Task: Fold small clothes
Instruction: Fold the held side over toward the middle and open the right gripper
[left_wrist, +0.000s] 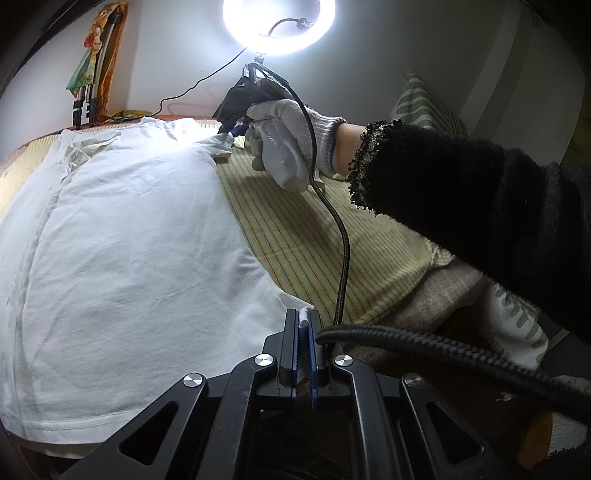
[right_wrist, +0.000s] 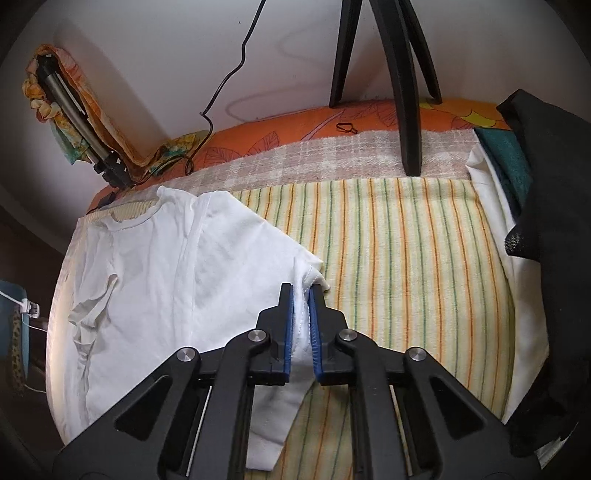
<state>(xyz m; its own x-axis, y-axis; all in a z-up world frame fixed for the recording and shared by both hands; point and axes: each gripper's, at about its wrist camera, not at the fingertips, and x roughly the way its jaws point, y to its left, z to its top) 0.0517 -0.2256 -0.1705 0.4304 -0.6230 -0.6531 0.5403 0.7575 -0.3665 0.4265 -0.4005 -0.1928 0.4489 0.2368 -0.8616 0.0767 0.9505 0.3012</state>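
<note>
Your left tool (left_wrist: 304, 325) is clamped on the bottom corner of the white shirt (left_wrist: 122, 240), and your right tool (right_wrist: 302, 310) is pinched on its sleeve hem. The shirt lies spread on the striped sheet (right_wrist: 406, 258) over the bed, its right edge running between the two grips. Bare sheet lies open to the right of it. A dark pile of clothes (right_wrist: 546, 240) sits at the far right edge. Tripod legs (right_wrist: 406, 92) stand beyond the sheet, and a cable (left_wrist: 341, 251) crosses beside your left tool.
</note>
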